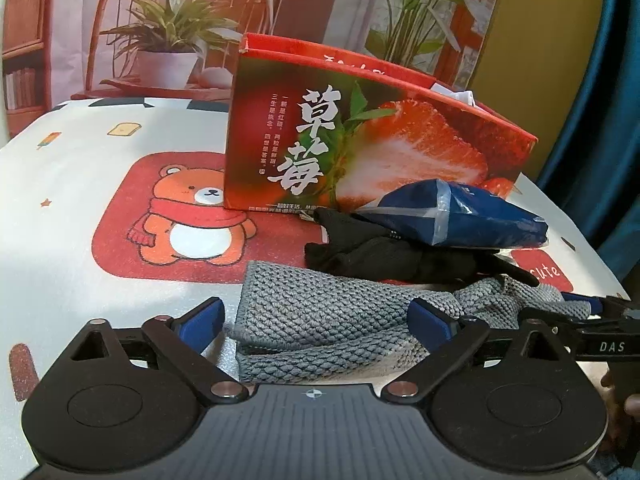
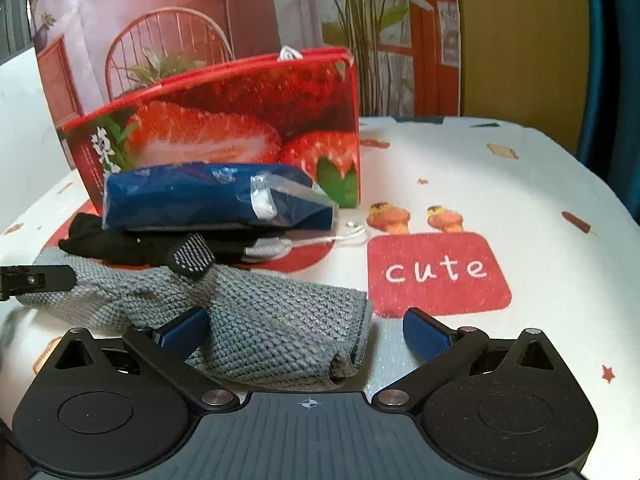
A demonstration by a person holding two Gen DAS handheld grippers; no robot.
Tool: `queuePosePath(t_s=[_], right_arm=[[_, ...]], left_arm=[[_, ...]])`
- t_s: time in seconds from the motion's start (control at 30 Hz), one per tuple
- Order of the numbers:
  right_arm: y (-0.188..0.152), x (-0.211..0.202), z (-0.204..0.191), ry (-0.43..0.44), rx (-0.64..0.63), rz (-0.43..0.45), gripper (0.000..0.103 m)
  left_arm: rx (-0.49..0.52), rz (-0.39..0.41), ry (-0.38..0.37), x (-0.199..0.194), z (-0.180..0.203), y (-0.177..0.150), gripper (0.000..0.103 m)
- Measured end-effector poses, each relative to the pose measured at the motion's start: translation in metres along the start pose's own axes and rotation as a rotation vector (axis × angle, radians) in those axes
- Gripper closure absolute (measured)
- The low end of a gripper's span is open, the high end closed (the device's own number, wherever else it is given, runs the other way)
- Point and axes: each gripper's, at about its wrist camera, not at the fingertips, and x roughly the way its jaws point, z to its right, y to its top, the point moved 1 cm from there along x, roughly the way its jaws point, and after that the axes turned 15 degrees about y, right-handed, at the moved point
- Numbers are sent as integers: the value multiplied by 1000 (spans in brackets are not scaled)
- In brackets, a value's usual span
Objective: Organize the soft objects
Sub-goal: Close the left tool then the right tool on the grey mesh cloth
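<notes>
In the left wrist view, the left gripper [image 1: 320, 320] stood released, straddling the grey knitted cloth's [image 1: 320, 320] end, apparently ready to pinch it.

In the right wrist view, the right gripper [image 2: 306, 332] likewise gaped around the cloth's other end, near the tablecloth's [image 2: 500, 168] front edge, probably for folding.

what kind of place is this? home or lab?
Probably a home, staged for recording. A table under a cartoon bear tablecloth, a strawberry gift box, and household soft goods: a gray knit cloth, black socks, a blue tissue pack. The room behind looks like a printed backdrop.
</notes>
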Motion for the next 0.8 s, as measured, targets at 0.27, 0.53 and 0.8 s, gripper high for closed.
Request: queuePosePath(t_s=[0.27,0.53,0.8], right_arm=[[-1,4,-3,-20,-33,-4,0],[-1,4,-3,-15,-28,-2,0],[-1,4,-3,-14,-30,-1,0]], left_arm=[[15,15,-22,-1,2,-6,29],[44,10,-48,-2,4,-9,47],[44,10,-49,-2,3,-10,48]])
